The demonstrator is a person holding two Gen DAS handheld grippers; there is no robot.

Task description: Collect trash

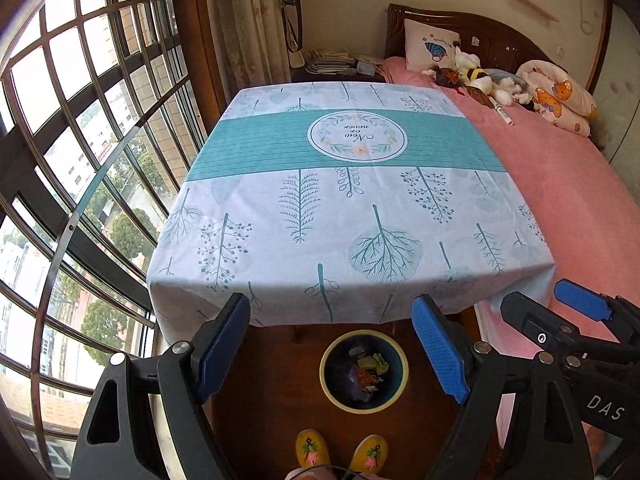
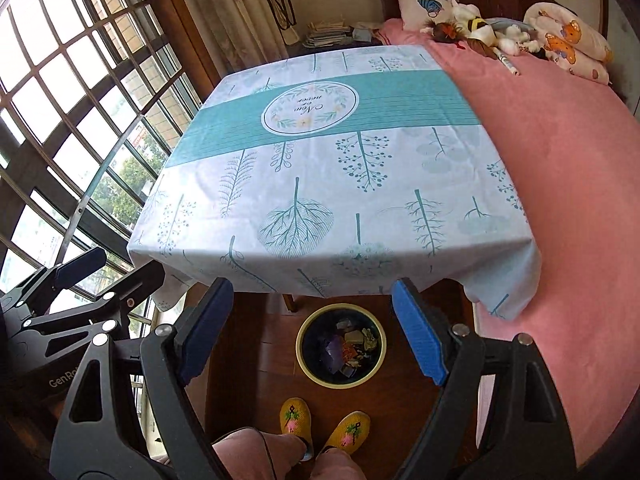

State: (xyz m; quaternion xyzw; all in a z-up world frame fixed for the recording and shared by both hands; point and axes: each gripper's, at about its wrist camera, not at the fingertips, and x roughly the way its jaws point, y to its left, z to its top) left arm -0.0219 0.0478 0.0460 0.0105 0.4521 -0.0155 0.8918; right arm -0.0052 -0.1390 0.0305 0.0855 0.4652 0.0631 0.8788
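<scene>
Nearest, the left gripper (image 1: 332, 354) and right gripper (image 2: 312, 330) hang with jaws wide and empty above the waste bin (image 1: 328, 390) on the floor, which holds the crumpled trash (image 1: 366, 374). Beyond, the cloth-covered worktop (image 1: 340, 200) shows nothing left, so collecting looks essentially finished.

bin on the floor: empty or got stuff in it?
Not empty. The bin stands upright with crumpled wrappers and scraps covering its bottom, well below the rim.
</scene>
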